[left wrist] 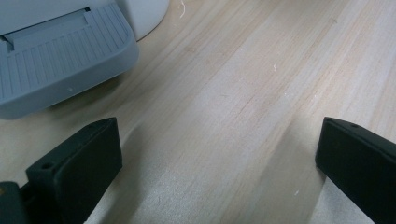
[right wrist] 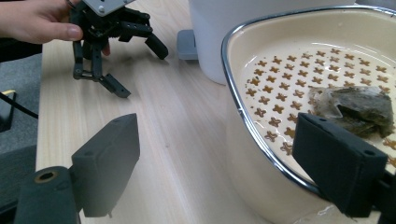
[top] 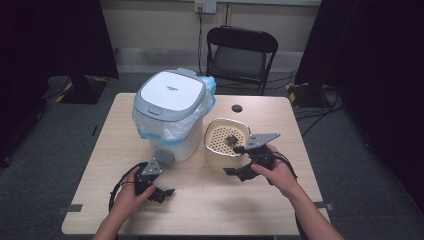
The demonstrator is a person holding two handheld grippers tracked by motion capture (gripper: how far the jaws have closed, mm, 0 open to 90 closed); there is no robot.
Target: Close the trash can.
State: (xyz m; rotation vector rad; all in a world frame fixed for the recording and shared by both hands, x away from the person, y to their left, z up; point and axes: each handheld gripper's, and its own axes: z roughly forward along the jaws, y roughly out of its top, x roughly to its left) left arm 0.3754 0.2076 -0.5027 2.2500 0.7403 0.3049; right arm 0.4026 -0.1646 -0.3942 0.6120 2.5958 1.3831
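1. The right tool (top: pixel 241 160) is straddling the near rim of the cream strainer basin (right wrist: pixel 261 116), jaws spread wide, gripping nothing, likely readying to lift it.
2. A soggy tea bag (right wrist: pixel 357 108) is lying inside.
3. The left tool (left wrist: pixel 219 163) is hovering wide open over the tabletop (top: pixel 210 200), near the pedal (left wrist: pixel 60 65) of the lined bin (top: pixel 172 112).

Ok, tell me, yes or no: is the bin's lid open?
No. In the high view the grey lid lies flat and shut on top of the white bin, with the plastic liner bunched out beneath it.
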